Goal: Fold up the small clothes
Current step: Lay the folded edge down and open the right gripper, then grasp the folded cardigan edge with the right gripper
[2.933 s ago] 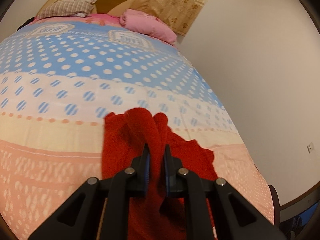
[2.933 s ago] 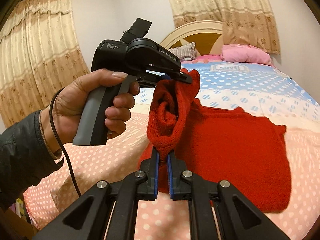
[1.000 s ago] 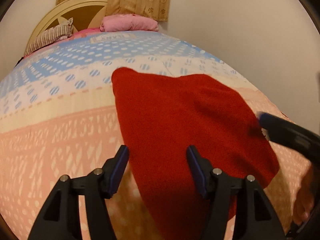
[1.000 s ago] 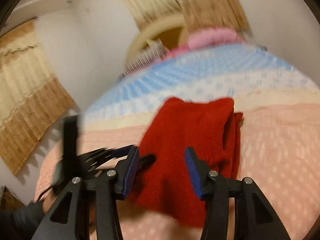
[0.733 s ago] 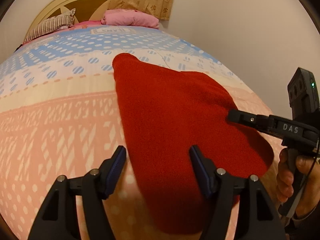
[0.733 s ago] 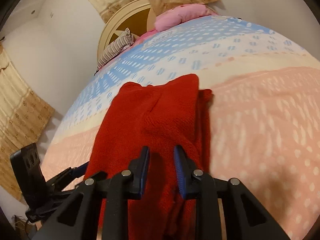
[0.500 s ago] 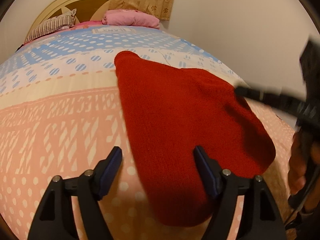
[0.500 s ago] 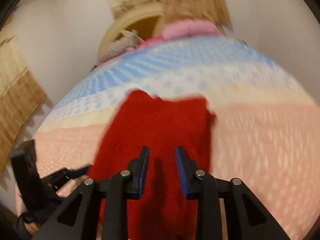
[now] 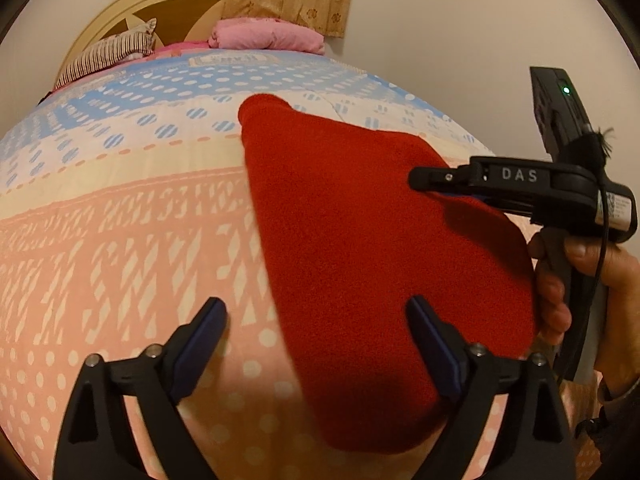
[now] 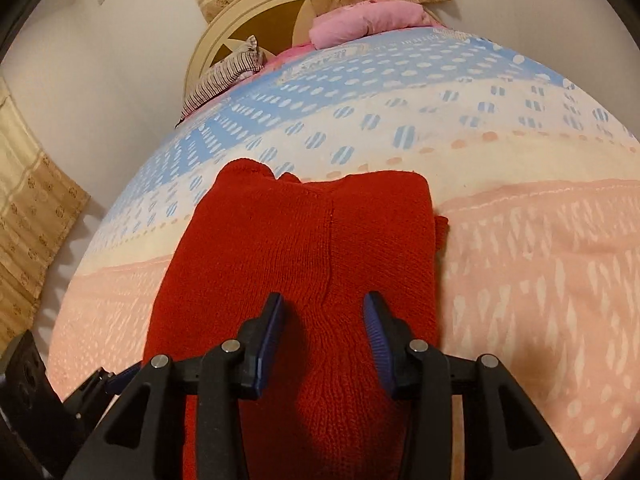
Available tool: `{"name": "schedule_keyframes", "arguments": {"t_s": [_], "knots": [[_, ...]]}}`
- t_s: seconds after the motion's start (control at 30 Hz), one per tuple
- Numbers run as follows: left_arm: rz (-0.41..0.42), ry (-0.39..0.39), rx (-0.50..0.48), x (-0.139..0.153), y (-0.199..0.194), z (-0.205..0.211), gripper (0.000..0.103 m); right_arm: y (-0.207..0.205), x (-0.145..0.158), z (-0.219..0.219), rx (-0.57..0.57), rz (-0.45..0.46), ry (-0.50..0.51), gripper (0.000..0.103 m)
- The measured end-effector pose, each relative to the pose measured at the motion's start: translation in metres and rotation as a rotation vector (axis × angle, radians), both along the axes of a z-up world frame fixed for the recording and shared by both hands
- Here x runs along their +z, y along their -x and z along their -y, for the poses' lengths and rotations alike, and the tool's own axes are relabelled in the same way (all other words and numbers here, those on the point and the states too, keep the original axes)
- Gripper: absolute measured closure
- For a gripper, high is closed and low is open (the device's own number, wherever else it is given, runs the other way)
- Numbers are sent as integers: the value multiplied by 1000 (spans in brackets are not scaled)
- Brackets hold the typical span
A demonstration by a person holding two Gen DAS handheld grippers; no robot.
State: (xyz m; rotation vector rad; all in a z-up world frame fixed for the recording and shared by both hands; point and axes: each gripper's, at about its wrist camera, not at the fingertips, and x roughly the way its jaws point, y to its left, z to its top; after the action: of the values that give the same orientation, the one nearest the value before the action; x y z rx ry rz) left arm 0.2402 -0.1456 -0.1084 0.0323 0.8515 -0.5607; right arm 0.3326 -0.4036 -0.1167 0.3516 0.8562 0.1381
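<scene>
A red knitted sweater [image 9: 360,248] lies folded and flat on the bed; it also shows in the right wrist view [image 10: 304,248]. My left gripper [image 9: 316,340] is open and empty, its fingers wide apart over the sweater's near left edge. My right gripper [image 10: 324,332] is open and empty, just above the sweater's near end. In the left wrist view the right gripper [image 9: 424,180] shows from the side over the sweater's right edge. The left gripper's tip [image 10: 120,376] shows at the lower left of the right wrist view.
The bed has a cover [image 9: 120,240] with pink, cream and blue dotted bands. A striped pillow [image 9: 108,56] and a pink pillow [image 9: 264,38] lie by the round headboard [image 9: 172,4]. A wall [image 9: 460,40] runs along the bed's right side. Curtains [image 10: 28,208] hang at the left.
Both grippers let go of the sweater, which was lifted and bunched and now lies flat. In the last half second my right gripper opened wider and my left gripper stayed open.
</scene>
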Motion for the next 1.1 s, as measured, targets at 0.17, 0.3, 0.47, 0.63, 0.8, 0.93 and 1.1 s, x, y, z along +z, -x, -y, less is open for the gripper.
{"name": "schedule_keyframes", "arguments": {"t_s": [0.17,0.3,0.47,0.63,0.8,0.93,1.1], "knots": [[-11,-16,3,-3,3,-2,5,2,-4,-6,10,40,23,61],[-2,-39,10,-3,5,1,2,0,-9,-4,14,72,9,61],[-30,-24,18,-5,2,-2,0,4,-11,3,18,88,-51,61],[-18,-45,26,-4,3,2,0,9,-13,8,22,113,-100,61],[-40,-30,33,-1,1,-2,0,15,-14,12,27,131,-136,60],[-46,-18,38,0,1,-5,0,19,-13,12,33,133,-141,60],[9,3,44,16,4,-11,0,30,-12,22,20,182,-200,60]]}}
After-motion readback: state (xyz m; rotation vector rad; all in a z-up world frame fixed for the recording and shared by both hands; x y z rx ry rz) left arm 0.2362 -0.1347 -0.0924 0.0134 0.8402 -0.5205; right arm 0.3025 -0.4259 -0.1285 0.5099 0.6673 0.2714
